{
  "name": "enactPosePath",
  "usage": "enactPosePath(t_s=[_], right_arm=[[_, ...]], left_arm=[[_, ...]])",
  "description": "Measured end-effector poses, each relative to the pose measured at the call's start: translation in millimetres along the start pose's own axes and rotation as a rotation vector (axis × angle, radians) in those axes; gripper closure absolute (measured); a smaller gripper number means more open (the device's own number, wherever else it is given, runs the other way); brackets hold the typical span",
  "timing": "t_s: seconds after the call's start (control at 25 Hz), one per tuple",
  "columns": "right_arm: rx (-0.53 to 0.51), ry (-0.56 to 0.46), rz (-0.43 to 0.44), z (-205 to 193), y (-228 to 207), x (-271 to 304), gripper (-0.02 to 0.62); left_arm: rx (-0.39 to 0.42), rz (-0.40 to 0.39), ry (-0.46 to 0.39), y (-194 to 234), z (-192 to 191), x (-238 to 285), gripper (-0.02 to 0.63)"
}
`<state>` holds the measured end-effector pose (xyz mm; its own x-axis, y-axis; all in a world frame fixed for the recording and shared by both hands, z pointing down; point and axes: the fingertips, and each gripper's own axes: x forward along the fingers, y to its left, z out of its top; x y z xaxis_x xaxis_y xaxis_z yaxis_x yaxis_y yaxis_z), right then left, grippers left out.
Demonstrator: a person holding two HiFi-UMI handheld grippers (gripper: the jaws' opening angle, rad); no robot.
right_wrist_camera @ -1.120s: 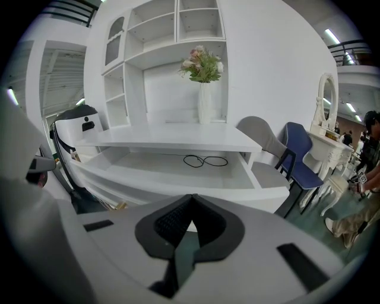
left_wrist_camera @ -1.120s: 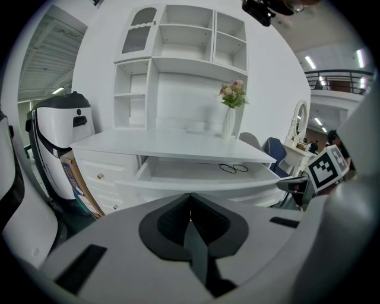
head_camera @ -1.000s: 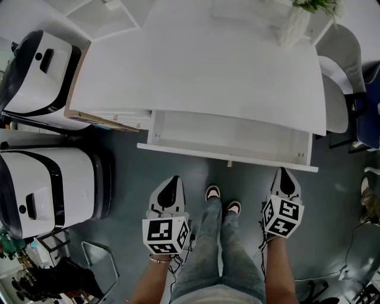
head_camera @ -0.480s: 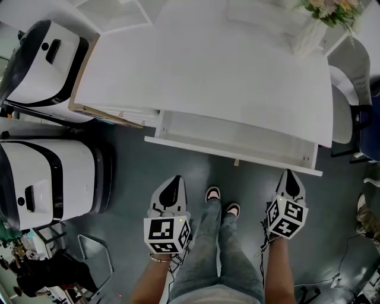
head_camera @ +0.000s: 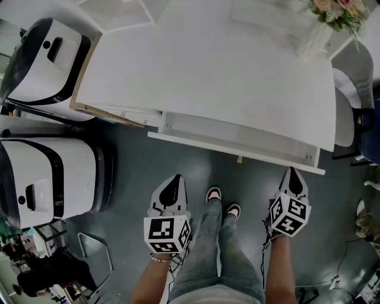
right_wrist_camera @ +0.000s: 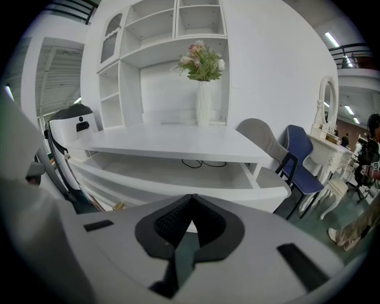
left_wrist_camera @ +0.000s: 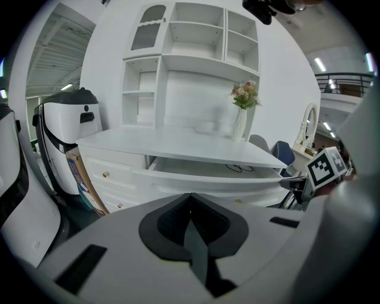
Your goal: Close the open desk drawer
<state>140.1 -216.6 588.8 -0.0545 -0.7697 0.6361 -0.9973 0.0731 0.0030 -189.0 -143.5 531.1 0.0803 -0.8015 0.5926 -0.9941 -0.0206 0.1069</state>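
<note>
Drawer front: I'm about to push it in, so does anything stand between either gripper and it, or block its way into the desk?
Nothing visible does. Only floor lies between the drawer front and the left gripper and right gripper. A cable lies flat inside.

The bench top hides the rear of the open drawer from the head view. The flower bouquet is clipped by that view's top edge, the lower white machine by its left edge. In the right gripper view a dark cord in the drawer is too thin to trace to either end.
</note>
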Motion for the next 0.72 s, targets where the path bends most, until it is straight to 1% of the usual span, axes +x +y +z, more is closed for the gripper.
enactPosePath(t_s=[0.72], right_arm=[[0.016,-0.026,-0.026,21,-5,27,0.588]], left_arm=[[-0.014,0.027,0.006,13,6,6,0.588]])
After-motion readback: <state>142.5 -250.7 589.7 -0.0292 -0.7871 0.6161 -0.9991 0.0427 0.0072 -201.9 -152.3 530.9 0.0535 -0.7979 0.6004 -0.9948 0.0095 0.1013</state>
